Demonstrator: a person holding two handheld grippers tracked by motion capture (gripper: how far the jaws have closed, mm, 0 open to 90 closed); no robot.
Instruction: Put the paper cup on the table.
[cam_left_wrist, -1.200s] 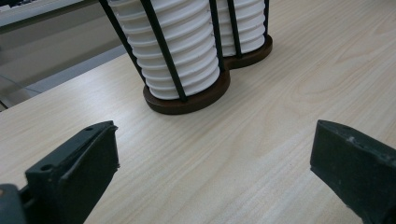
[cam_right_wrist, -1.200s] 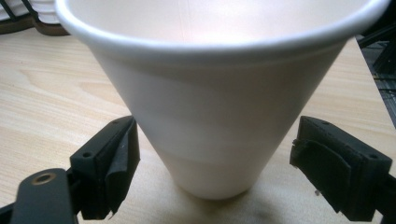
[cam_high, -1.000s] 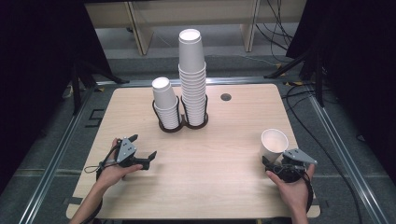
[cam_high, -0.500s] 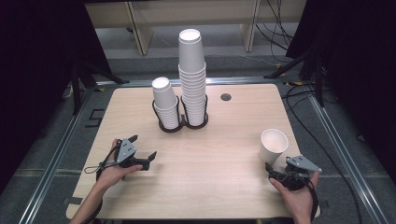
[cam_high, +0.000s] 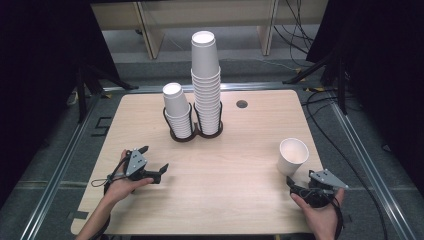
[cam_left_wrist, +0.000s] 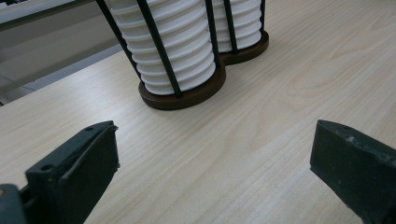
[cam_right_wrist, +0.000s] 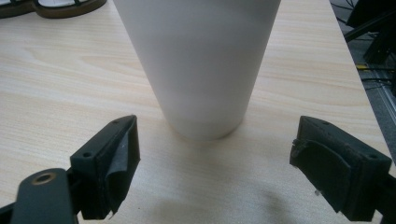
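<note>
A: How do the jaws stand?

B: Both pairs are wide apart with nothing between them. The right gripper (cam_high: 300, 186) points at a single white paper cup (cam_high: 293, 155), and in the right gripper view that cup (cam_right_wrist: 198, 65) stands just ahead of the jaws, not touched by either one.

A: Where is the cup on the table?

B: Upright, mouth up, near the right edge of the wooden table (cam_high: 240, 190), just in front of the right gripper. It is well apart from the other cups.

A: And the left side?

B: The left gripper (cam_high: 156, 161) rests low at the near left part of the table, held in the person's left hand (cam_high: 120, 182). Its jaws face toward the cup holder.

A: What holder?

B: A dark double-ring holder (cam_high: 195, 134) toward the far middle of the table. It carries a short stack of cups (cam_high: 176, 110) on the left and a tall stack (cam_high: 206, 80) beside it on the right. In the left gripper view the holder's base (cam_left_wrist: 187, 95) and black rods stand ahead of the open jaws, apart from them.

A: Anything else on the table?

B: A small dark round hole (cam_high: 242, 104) behind the holder, to its right.
</note>
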